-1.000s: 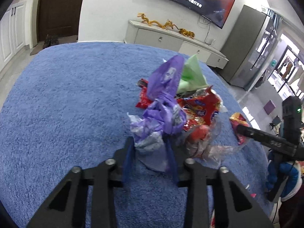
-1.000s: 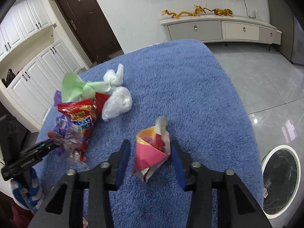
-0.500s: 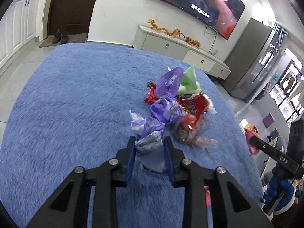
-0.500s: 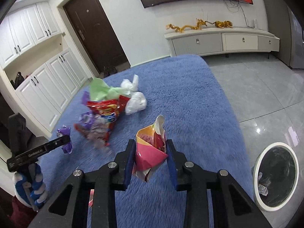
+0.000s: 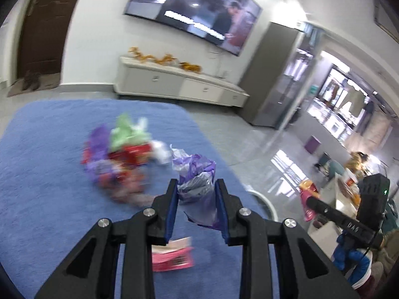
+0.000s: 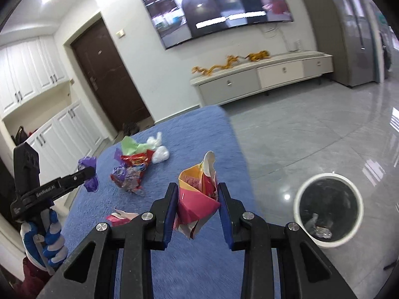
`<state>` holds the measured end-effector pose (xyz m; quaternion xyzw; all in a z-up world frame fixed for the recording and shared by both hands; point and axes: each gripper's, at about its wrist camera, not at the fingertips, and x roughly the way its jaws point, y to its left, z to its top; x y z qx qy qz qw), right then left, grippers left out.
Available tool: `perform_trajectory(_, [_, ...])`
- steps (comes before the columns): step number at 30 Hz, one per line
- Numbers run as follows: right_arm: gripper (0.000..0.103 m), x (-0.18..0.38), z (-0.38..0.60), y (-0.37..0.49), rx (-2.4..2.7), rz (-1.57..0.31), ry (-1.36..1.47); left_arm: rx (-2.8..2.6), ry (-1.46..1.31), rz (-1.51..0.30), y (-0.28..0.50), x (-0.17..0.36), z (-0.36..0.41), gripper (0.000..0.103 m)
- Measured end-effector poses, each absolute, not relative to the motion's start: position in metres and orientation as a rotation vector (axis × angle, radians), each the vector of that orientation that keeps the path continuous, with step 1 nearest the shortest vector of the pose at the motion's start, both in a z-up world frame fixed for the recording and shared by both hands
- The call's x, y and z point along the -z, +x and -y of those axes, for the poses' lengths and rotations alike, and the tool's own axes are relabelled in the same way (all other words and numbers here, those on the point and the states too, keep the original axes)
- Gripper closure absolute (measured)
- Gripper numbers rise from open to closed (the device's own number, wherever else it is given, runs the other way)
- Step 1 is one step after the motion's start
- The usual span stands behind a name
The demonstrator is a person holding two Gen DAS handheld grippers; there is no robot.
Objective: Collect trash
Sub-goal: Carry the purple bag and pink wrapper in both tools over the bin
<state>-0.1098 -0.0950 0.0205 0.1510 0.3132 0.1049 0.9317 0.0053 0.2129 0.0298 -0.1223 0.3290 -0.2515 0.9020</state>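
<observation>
My left gripper (image 5: 197, 186) is shut on a crumpled purple plastic bag (image 5: 197, 174) and holds it above the blue carpeted table (image 5: 49, 199); the bag also shows in the right wrist view (image 6: 89, 172). My right gripper (image 6: 198, 191) is shut on a red and yellow snack carton (image 6: 197, 194), held above the table's right edge. A white-rimmed trash bin (image 6: 329, 211) with a black liner stands on the floor to the right, below it. A pile of wrappers and bags (image 6: 139, 159) lies on the table.
A pink wrapper (image 5: 172, 256) lies on the carpet under my left gripper and shows in the right wrist view (image 6: 119, 218). A TV cabinet (image 6: 261, 77) stands against the far wall. Grey tiled floor (image 6: 311, 134) lies right of the table.
Both grippers have lifted with their loads and swung to the right. The purple bag has come away from the pile. The trash bin is now nearer in the right wrist view.
</observation>
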Motion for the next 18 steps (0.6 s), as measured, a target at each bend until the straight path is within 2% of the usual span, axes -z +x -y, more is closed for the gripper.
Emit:
perform_trajectory(8, [0.073,-0.03,0.156,-0.141,-0.083,-0.571,0.35,0.678,-0.227,-0.673,0.011,-0.057,-0.123,0.076])
perform_trajectory(18, [0.073,-0.005,0.232,-0.149,0.059,-0.567,0.444,0.809,-0.123,-0.753,0.029,-0.054,-0.006,0.076])
